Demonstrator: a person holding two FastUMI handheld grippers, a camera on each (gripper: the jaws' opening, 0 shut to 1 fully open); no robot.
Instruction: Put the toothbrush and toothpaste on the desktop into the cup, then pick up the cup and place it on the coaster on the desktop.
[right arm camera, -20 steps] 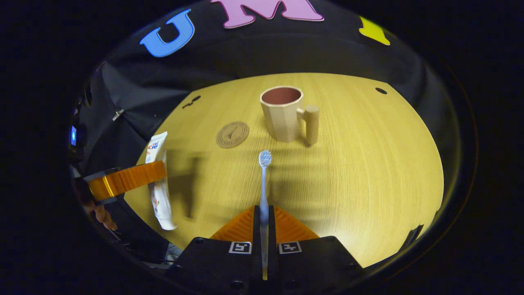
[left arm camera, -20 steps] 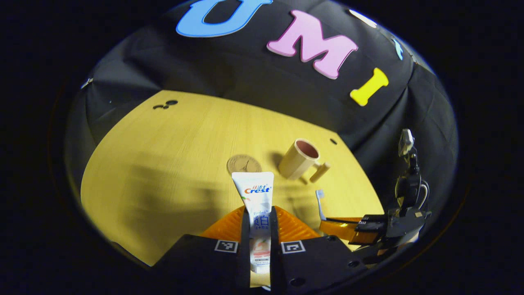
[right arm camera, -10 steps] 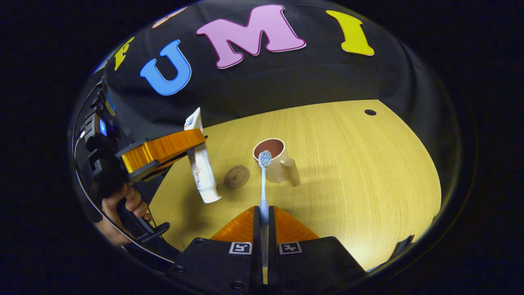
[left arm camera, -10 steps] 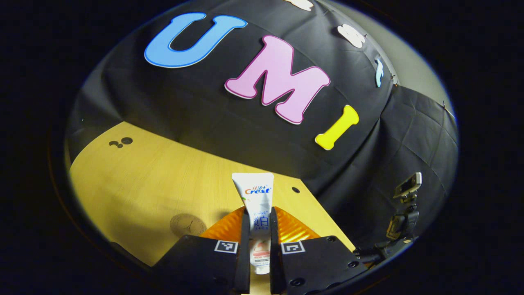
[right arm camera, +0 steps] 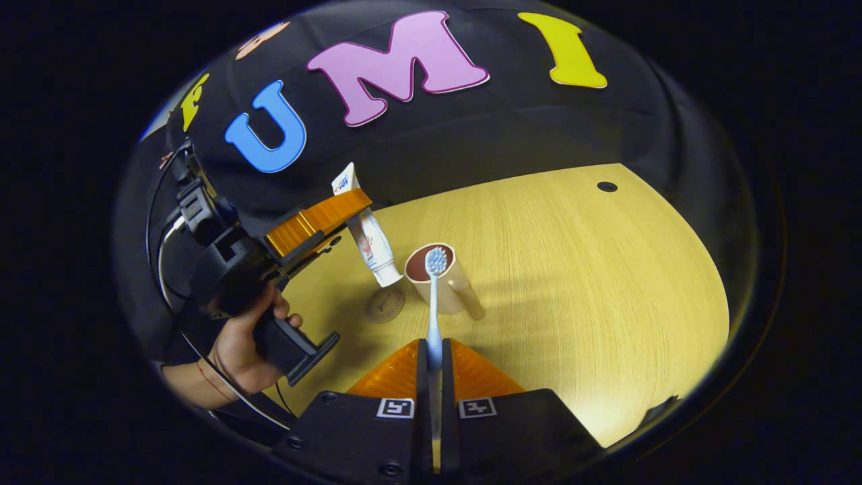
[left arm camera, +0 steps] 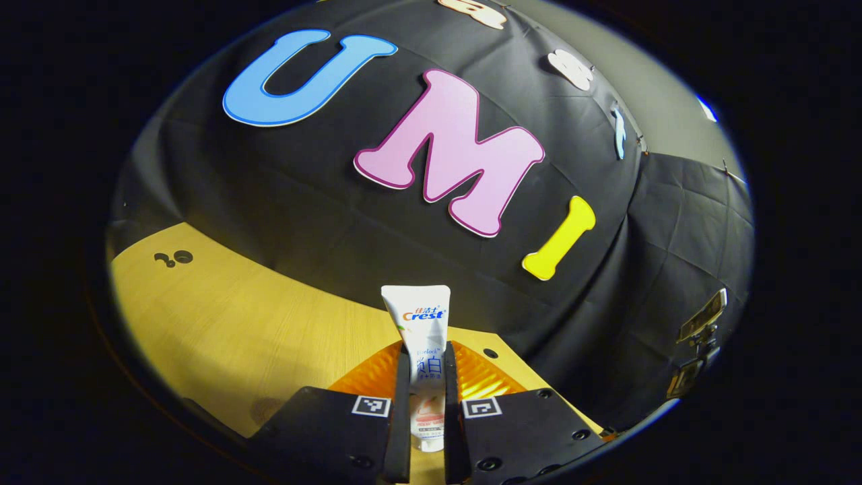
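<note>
Held above the tabletop [right arm camera: 606,283], the soft white plastic toothpaste tube [left arm camera: 424,350] sits clamped mid-body in the left claw [left arm camera: 423,404], and the light, stiff blue toothbrush [right arm camera: 434,303] is pinched low on its handle by the right claw [right arm camera: 434,397], bristles before the beige cup [right arm camera: 438,286].

Black gripper [right arm camera: 429,367] body, 2 square markers, screws.

Black cloth wall [left arm camera: 323,202] behind lit wooden desktop [right arm camera: 572,269].

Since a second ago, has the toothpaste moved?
Yes. In the right gripper view the toothpaste, clamped in the left gripper, has gone from the desk's near left edge up toward the cup.
</note>
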